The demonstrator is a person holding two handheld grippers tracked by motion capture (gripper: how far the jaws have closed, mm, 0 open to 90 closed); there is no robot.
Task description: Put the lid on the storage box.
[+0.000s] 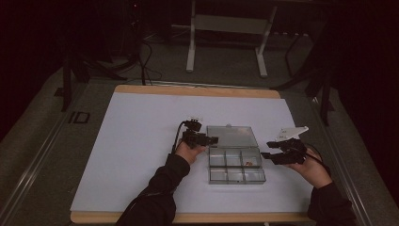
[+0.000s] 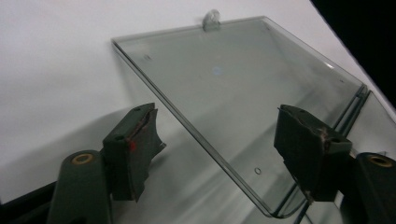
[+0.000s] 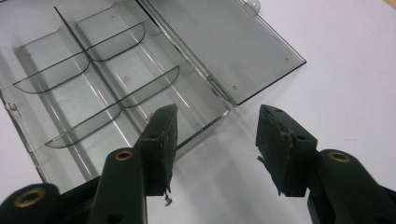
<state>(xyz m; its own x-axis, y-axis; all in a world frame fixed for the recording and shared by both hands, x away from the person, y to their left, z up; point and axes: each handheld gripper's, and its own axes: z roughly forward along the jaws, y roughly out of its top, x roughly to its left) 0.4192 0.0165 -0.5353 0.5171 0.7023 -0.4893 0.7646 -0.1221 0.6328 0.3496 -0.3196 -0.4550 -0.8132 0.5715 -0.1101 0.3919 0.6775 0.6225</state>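
My left gripper [image 2: 212, 156] is half open, straddling the near edge of the lid [image 2: 243, 93], pads not touching yet. Looks like I'm about to close the box [image 1: 236, 165]: next is pinch and swing it over. Right gripper [image 3: 215, 147] sits open and empty beside the box's corner. Bench [image 1: 141, 141] has plenty of room around.

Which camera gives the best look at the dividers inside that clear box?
The right gripper view: the dividers are close and sharp. The high view shows them small and dim. The left gripper view shows mainly the open lid.
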